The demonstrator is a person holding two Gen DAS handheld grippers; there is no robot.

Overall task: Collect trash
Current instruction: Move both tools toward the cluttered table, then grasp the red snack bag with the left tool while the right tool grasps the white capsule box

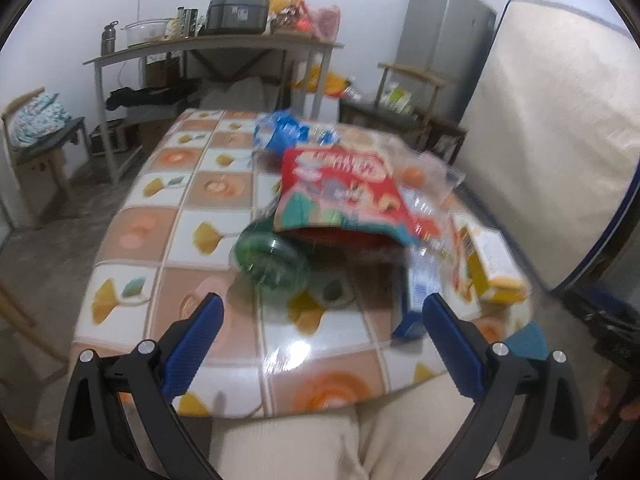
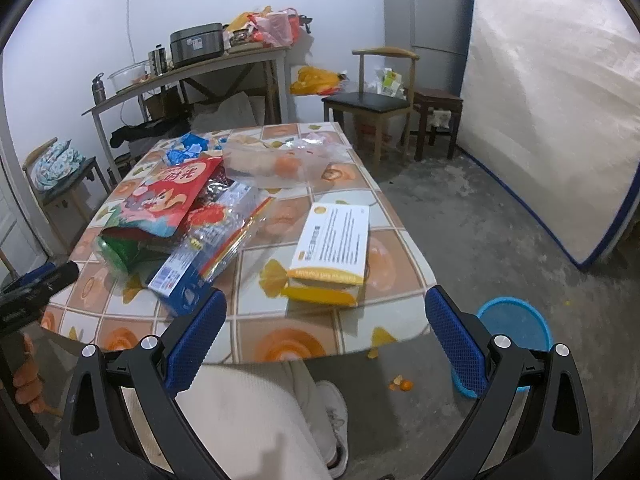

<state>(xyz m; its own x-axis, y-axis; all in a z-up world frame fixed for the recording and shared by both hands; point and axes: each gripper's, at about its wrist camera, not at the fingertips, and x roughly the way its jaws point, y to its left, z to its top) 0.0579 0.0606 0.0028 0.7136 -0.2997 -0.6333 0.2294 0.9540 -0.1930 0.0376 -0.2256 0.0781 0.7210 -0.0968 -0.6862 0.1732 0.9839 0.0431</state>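
Trash lies piled on a table (image 2: 280, 336) with a patterned cover. A red snack bag (image 1: 344, 188) (image 2: 172, 196) rests on a crushed green bottle (image 1: 272, 260) (image 2: 116, 254). Beside them are a blue box (image 2: 180, 284) (image 1: 420, 292), clear plastic wrapping (image 2: 228, 224), a yellow-and-white box (image 2: 332, 252) (image 1: 488, 264), a clear bag with an orange (image 2: 280, 166) and a blue wrapper (image 1: 284, 132) (image 2: 188, 148). My left gripper (image 1: 322, 308) is open above the near table edge, just short of the bottle. My right gripper (image 2: 326, 304) is open near the yellow-and-white box.
A blue bin (image 2: 516, 328) stands on the floor right of the table, with orange peel bits (image 2: 402, 384) nearby. The person's light trousers (image 2: 256, 412) fill the foreground. A mattress (image 2: 552, 92) leans at the right; chairs (image 2: 376, 104), a loaded shelf table (image 2: 192, 72) and a fridge (image 2: 432, 20) stand behind.
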